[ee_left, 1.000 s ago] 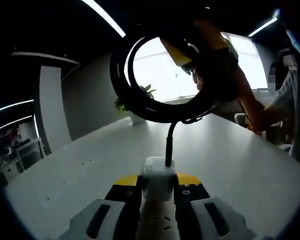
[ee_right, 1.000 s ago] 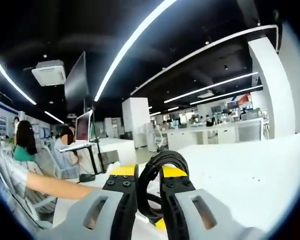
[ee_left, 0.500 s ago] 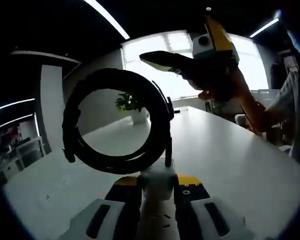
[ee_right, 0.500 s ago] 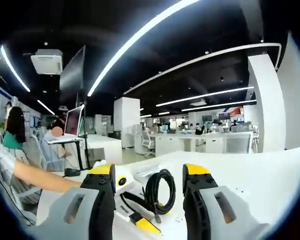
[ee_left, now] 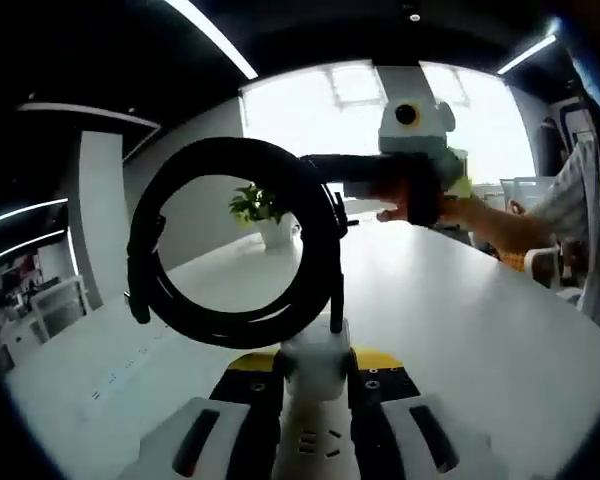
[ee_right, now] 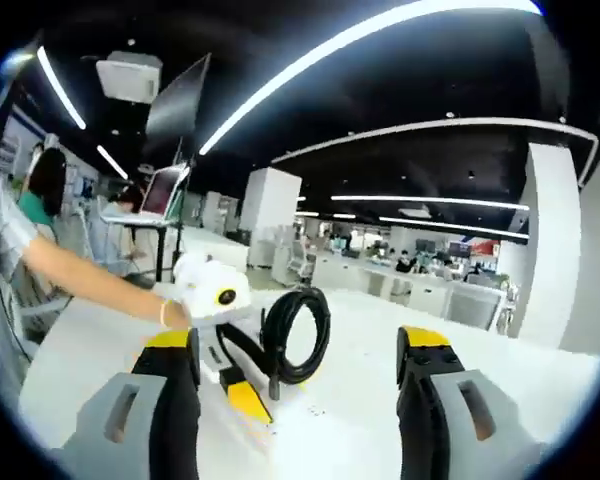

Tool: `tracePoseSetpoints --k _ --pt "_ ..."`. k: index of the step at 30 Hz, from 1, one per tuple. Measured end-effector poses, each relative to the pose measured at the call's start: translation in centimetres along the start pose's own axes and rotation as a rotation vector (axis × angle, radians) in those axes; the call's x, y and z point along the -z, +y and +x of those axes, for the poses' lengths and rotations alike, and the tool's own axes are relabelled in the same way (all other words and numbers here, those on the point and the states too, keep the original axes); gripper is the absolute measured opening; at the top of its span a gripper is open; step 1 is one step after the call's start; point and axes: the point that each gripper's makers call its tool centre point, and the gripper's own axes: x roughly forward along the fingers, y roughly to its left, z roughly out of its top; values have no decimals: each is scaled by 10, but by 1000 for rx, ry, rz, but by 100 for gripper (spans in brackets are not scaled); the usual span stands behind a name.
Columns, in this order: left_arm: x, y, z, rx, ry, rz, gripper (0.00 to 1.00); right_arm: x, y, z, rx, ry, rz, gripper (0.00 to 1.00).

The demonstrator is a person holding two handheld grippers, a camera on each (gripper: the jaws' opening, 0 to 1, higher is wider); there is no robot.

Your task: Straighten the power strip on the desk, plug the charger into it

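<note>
A: Left gripper view: what do the left gripper (ee_left: 315,385)'s jaws have?

B: They are clamped on the end of a white plastic power strip (ee_left: 316,362); its sockets show between the jaws. Its black cable, bundled into a round coil (ee_left: 230,255), stands up from that end, above the white worktop (ee_left: 450,320).

A: And beyond the coil?

B: The right gripper (ee_left: 405,165) hangs there, apart from the coil, a hand (ee_left: 435,205) on it. A potted green plant (ee_left: 265,215) stands behind the coil.

A: Right gripper view?

B: The right gripper's jaws are spread wide, with nothing between them. Ahead sits the left gripper (ee_right: 242,385), holding the strip with its coil (ee_right: 295,335) upright.
</note>
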Motion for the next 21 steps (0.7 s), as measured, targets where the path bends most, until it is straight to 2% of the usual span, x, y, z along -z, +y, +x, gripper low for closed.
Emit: tracePoseSetpoints --k 2,6,11,15,18,21 --pt "0 1 0 0 0 1 23 9 10 1 -63 21 -69 100" --pt "0 1 0 -1 -1 4 23 22 17 4 -114 49 -126 100" --pt "0 0 0 -3 0 10 23 21 18 5 -170 16 -95 100" --pt "1 -1 -1 -3 3 16 23 12 23 4 -251 -67 -7 100" --pt "1 -2 -2 -2 5 17 23 20 25 2 -315 -30 31 99" --pt "1 -3 -2 -1 3 17 23 30 29 0 -373 12 34 90"
